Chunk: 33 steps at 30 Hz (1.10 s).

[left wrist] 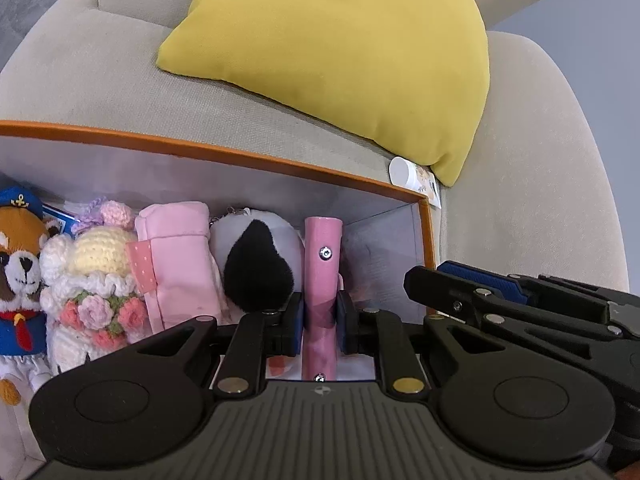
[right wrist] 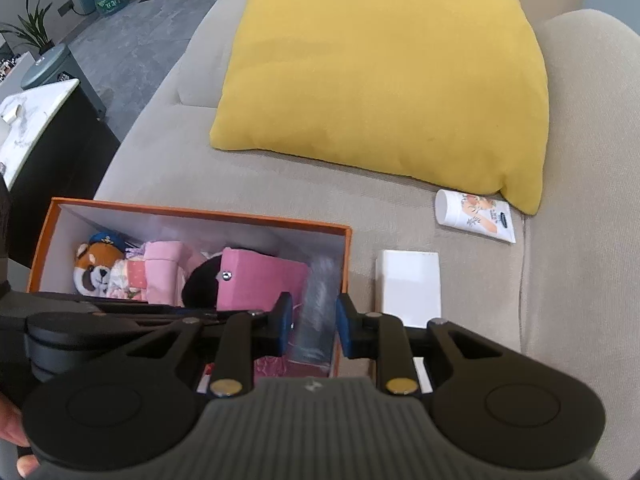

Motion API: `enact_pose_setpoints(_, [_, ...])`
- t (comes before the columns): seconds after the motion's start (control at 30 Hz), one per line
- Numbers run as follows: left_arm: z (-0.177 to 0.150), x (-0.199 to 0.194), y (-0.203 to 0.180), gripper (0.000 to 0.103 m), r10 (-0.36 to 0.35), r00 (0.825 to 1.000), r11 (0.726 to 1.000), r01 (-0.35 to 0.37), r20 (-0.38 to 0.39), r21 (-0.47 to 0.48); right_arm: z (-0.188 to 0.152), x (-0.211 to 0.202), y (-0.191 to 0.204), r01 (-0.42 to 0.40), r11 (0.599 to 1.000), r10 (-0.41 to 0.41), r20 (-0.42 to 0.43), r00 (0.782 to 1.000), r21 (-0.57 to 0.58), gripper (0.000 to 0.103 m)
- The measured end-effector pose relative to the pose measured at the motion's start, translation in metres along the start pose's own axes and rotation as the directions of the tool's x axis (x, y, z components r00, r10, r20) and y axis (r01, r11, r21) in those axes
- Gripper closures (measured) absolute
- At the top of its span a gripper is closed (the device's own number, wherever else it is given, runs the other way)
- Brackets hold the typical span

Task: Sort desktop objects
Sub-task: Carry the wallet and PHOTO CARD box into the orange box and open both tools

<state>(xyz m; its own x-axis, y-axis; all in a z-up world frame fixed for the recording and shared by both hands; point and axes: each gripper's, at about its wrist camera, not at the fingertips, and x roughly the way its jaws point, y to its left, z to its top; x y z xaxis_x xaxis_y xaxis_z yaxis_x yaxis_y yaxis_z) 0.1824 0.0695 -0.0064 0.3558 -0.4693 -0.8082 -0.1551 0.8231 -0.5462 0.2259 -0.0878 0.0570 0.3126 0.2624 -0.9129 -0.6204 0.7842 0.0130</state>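
An orange box (left wrist: 224,152) (right wrist: 192,210) sits on a beige sofa and holds plush toys, a pink pouch (left wrist: 176,264) and a black-and-white plush (left wrist: 256,264). My left gripper (left wrist: 319,320) is shut on the edge of a pink case (left wrist: 323,256) (right wrist: 260,280), held upright inside the box. My right gripper (right wrist: 310,320) is shut on a clear plastic-wrapped item (right wrist: 318,312) at the box's right end. A white tube (right wrist: 474,216) (left wrist: 404,172) and a white flat box (right wrist: 408,284) lie on the sofa to the right.
A yellow cushion (right wrist: 384,80) (left wrist: 340,56) leans on the sofa back behind the box. A fox plush in a sailor hat (left wrist: 20,264) and a crocheted doll (left wrist: 96,280) fill the box's left. A marble-top table (right wrist: 28,120) stands far left.
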Motion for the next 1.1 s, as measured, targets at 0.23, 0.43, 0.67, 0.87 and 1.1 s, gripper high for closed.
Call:
enact_pose_setpoints(0.23, [-0.003,0.002,-0.007,0.085,0.016,1.0,1.0,-0.016,0.015,0.019,-0.001,-0.003,-0.008,-0.029,0.999,0.03,-0.024,0.999,0.033,0.078])
enact_pose_setpoints(0.43, [-0.006,0.019,-0.024,0.083,0.081,0.997,0.992,-0.08,-0.004,0.098,-0.008,-0.016,-0.012,-0.002,1.0,0.002,-0.028,1.0,-0.002,0.078])
enact_pose_setpoints(0.67, [-0.002,0.021,-0.025,0.081,0.072,0.997,0.99,-0.07,-0.007,0.123,-0.023,-0.02,-0.019,-0.031,0.998,0.028,-0.052,0.998,-0.051,0.078])
enact_pose_setpoints(0.87, [-0.002,-0.008,-0.028,0.081,0.04,0.999,0.987,-0.044,0.026,0.154,-0.033,-0.031,-0.008,-0.052,0.984,0.048,-0.027,0.998,-0.173,0.078])
enact_pose_setpoints(1.1, [-0.003,-0.038,-0.021,0.081,0.039,0.997,0.976,-0.052,0.062,0.212,-0.041,-0.025,0.017,-0.08,0.952,0.06,-0.075,0.995,-0.295,0.08])
